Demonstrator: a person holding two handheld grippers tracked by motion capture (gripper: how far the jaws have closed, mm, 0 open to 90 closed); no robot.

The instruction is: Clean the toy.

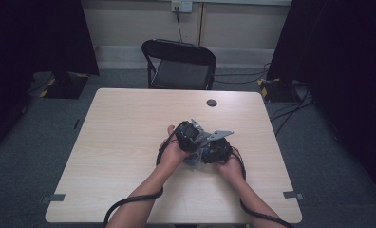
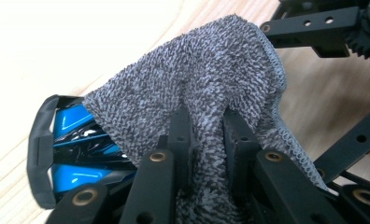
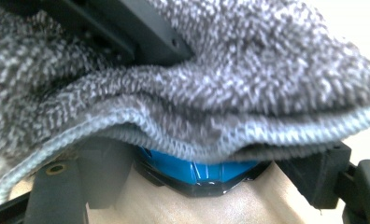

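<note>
Left tool (image 2: 206, 140) pinching grey cloth (image 2: 197, 79), blue-black object (image 2: 75, 149) beneath

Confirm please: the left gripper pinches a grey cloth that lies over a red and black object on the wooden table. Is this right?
Not quite: the object under the grey cloth is blue and black, not red and black. The left gripper view shows this. The rest holds: the left gripper pinches the cloth, and all sits on the wooden table.

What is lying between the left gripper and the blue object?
In the left gripper view, a grey cloth, pinched by the left gripper, drapes over the blue object.
</note>
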